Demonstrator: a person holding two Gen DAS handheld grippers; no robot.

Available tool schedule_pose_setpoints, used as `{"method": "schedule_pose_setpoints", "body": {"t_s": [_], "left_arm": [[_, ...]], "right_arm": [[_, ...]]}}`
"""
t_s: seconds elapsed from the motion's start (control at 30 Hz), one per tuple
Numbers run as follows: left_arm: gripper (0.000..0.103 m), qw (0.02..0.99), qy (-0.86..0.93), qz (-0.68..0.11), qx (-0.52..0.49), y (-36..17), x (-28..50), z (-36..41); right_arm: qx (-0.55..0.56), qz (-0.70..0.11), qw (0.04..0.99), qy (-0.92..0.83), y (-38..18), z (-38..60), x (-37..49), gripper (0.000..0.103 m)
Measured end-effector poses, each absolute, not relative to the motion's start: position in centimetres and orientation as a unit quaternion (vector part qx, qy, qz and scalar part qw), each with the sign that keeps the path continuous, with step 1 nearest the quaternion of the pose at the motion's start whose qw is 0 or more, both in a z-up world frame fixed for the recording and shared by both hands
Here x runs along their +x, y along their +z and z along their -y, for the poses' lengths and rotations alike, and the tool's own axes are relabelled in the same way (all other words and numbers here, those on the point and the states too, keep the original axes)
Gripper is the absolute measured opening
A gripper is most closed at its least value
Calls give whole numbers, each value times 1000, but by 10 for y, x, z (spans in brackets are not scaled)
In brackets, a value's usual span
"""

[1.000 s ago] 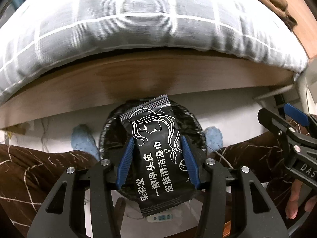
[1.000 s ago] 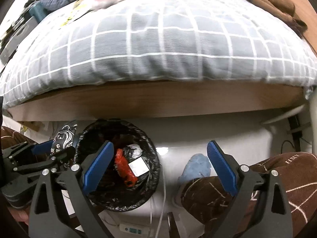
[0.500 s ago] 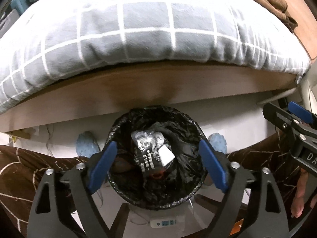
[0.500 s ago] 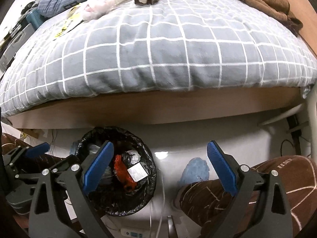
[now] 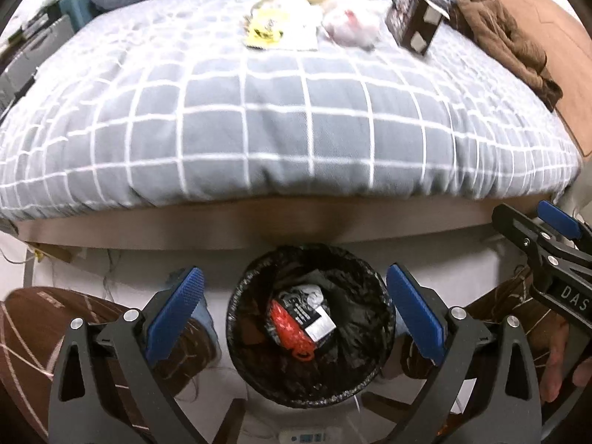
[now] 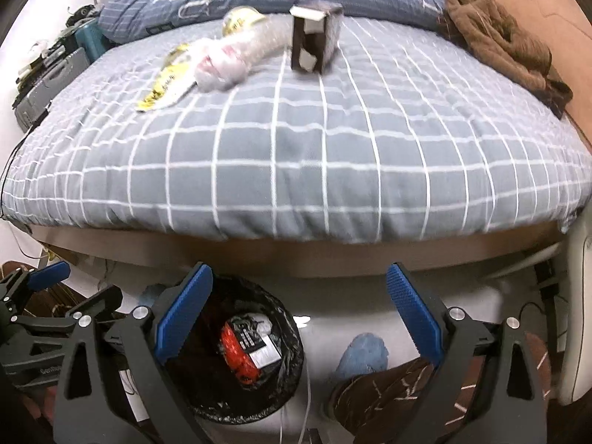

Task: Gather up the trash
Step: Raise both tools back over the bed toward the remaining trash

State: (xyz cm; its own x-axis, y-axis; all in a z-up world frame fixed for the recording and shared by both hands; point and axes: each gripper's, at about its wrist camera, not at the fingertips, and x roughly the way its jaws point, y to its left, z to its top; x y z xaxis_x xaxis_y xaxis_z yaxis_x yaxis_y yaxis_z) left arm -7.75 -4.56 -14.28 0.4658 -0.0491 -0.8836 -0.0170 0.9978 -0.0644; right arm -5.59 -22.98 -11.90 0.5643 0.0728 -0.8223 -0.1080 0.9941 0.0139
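Left claw [image 5: 294,310]: matte black angular arms bearing blue, finely knurled pads [image 5: 175,309], each arm studded with round silver screws. Right claw [image 6: 298,314] is built alike; seen at 3 o'clock in the left view, its body carries white letters "DAS". Bare fingers [image 5: 557,364] show at 4 o'clock. The person's trousers [image 5: 33,336] are dark brown with thin pale lines; socks [image 6: 364,355] are light blue.

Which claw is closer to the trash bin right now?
Left. The left claw hangs open right over the bin; the right claw, also open, sits off to the bin's right side.
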Motion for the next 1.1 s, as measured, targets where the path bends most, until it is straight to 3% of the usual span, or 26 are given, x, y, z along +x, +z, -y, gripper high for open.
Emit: {"method": "schedule_pose_setpoints", "body": {"t_s": [0.57,1.1], "left_arm": [[97,882,6,-470,-37,-82,-47,30],[97,892,14,-450,-39,-56,45,17]], "right_arm": [[-16,-417,908,49,-67,232,-25,91],[-17,-393,918,45,-46,236,57,91]]}}
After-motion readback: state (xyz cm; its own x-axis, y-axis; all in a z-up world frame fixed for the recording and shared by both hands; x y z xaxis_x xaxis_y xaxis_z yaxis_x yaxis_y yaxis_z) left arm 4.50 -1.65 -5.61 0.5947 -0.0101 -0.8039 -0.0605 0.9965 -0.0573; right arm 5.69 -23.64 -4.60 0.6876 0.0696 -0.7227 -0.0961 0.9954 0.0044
